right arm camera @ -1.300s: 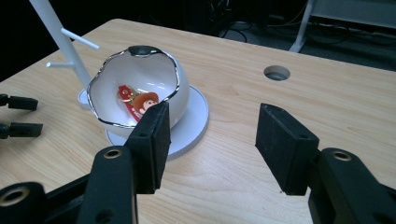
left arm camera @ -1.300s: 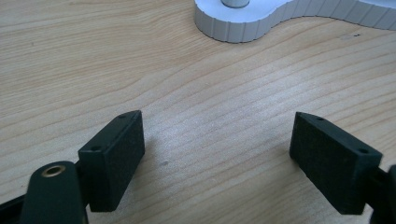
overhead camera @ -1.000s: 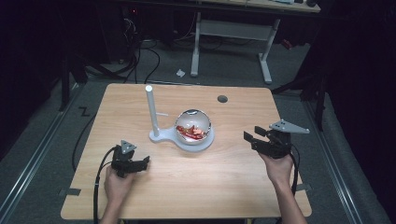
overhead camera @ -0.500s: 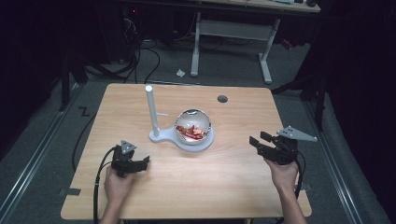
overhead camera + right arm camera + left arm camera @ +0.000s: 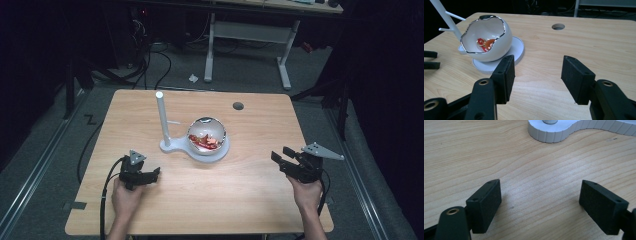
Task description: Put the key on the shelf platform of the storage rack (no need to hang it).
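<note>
Table [image 5: 200, 200] of pale wood carries everything here, and both grippers sit low over its near edge, one toward each front corner. Ahead of the fingers and between the two grippers, well apart from both, stands a white stand [image 5: 172, 146] with a flat scalloped base and an upright post [image 5: 161, 117] that bears thin side pegs. On the round part of that base rests a white egg-shaped bowl [image 5: 206, 134] with a jagged silver rim, its opening tilted toward the right gripper's side. Inside the bowl lie small red and orange pieces [image 5: 485, 43], gathered at the bottom; what they are I cannot tell. In the right gripper view the bowl [image 5: 486, 42] sits beyond and to the left of the left-hand finger, clear of it, with bare wood between. The right gripper [image 5: 285, 159] has its two black fingers [image 5: 505, 77] parted about halfway, with nothing between them but tabletop. The left gripper [image 5: 147, 176] holds its fingers [image 5: 485, 203] spread wide over bare wood, gripping nothing; in the left gripper view the scalloped edge of the stand [image 5: 554, 132] lies ahead of the fingertips, apart from them. Past the bowl, farther from the right gripper's fingers, a small round hole [image 5: 238, 106] is cut in the tabletop.
</note>
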Demonstrator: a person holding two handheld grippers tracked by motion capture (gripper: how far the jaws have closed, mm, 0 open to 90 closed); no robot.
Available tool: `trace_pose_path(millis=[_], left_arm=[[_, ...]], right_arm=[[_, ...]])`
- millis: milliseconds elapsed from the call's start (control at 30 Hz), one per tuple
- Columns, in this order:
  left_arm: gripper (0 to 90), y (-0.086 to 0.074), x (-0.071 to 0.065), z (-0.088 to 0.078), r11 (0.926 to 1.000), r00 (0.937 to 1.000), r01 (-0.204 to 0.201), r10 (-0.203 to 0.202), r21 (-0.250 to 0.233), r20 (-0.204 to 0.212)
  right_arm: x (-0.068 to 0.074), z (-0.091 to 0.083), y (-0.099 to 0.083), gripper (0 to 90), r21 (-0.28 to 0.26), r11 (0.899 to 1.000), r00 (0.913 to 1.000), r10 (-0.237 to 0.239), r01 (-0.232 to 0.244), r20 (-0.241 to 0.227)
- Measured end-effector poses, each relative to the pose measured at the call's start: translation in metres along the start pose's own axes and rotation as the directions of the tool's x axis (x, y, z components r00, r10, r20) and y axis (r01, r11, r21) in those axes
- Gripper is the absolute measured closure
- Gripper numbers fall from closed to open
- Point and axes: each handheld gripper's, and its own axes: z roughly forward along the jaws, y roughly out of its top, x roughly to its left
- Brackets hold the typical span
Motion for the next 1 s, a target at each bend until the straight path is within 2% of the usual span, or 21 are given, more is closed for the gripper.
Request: trace_pose_path(millis=[467,1000], left_arm=[[18.5,0.0,0.0,0.0,1.0,1.0,0.001,-0.001,0.0,0.0],[18.5,0.0,0.0,0.0,1.0,1.0,0.001,-0.001,-0.001,0.0]], right_arm=[[-0.005,0.006,-0.022,43.8,0.021,0.999,0.9994,0.036,-0.036,0.003],[-0.005,0.02,-0.042,43.5,0.057,0.997,0.999,0.041,-0.042,0.018]])
